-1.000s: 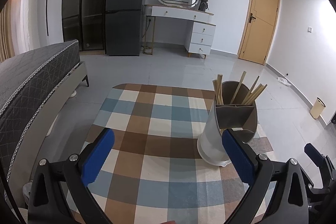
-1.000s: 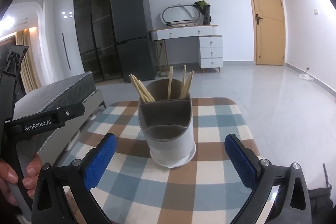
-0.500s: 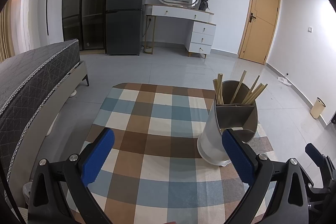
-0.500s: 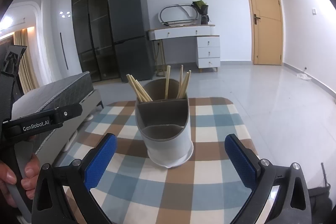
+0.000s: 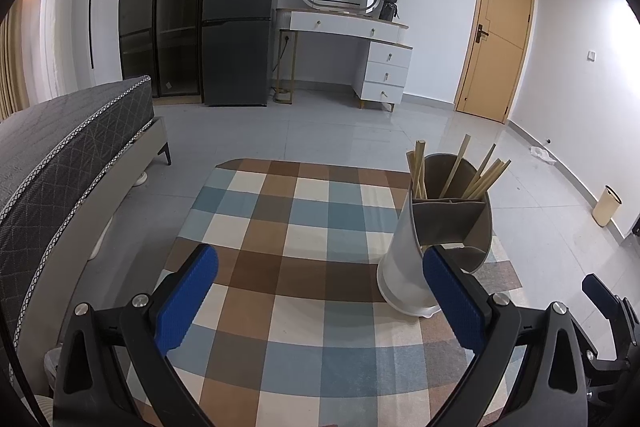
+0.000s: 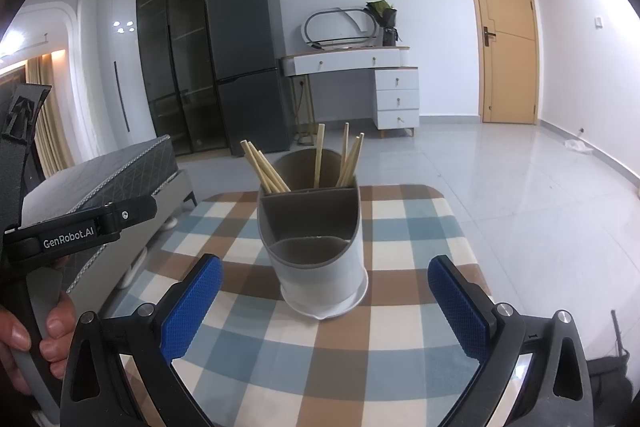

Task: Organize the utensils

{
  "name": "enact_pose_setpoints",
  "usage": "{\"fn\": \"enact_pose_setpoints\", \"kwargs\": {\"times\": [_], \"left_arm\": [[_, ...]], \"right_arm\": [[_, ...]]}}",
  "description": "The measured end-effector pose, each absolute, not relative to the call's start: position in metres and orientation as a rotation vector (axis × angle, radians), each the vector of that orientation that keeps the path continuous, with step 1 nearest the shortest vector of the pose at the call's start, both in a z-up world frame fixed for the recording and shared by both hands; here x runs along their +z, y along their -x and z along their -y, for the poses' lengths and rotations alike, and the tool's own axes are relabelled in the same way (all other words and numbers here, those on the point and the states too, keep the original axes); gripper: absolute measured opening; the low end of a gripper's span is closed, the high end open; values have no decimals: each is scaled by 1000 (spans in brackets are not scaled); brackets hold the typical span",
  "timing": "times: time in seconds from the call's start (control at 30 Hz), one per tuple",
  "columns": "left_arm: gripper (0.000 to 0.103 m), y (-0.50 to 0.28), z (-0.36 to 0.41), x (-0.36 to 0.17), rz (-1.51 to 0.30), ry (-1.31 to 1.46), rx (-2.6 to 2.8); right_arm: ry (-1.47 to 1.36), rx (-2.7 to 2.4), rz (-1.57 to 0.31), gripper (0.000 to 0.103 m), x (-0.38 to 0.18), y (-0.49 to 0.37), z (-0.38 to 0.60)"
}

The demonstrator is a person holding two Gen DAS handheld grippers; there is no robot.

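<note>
A white and grey utensil holder [image 6: 318, 251] stands upright on the checked tablecloth [image 6: 404, 227]. Several wooden chopsticks [image 6: 266, 169] lean in its rear compartments; the front compartment looks empty. My right gripper [image 6: 325, 303] is open, just in front of the holder, nothing between its blue pads. In the left wrist view the same holder [image 5: 436, 247] is at the right with chopsticks [image 5: 480, 177] sticking out. My left gripper [image 5: 318, 301] is open over the cloth, its right pad [image 5: 452, 301] overlapping the holder's base in view.
A person's hand [image 6: 24, 339] holds the left gripper's handle at the far left of the right wrist view. A bed [image 5: 52, 155] lies left of the table. A fridge [image 5: 240, 15], a dresser [image 5: 352, 47] and a door [image 5: 500, 35] stand behind.
The right gripper has drifted slightly, so the holder sits a little left and lower in its view. The left view is almost unchanged.
</note>
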State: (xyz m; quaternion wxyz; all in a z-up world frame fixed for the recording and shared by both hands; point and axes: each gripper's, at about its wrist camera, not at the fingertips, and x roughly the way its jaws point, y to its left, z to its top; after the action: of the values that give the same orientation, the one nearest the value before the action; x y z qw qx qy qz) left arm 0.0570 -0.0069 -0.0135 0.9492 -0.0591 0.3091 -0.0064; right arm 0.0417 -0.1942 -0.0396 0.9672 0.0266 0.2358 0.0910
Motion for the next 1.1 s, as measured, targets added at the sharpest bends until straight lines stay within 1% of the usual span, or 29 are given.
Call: {"fn": "enact_pose_setpoints", "kwargs": {"times": [1.1], "left_arm": [[100,-57,8,-14,-638,120,-9]], "right_arm": [[-51,190,-488,103,-42,-43,193]]}}
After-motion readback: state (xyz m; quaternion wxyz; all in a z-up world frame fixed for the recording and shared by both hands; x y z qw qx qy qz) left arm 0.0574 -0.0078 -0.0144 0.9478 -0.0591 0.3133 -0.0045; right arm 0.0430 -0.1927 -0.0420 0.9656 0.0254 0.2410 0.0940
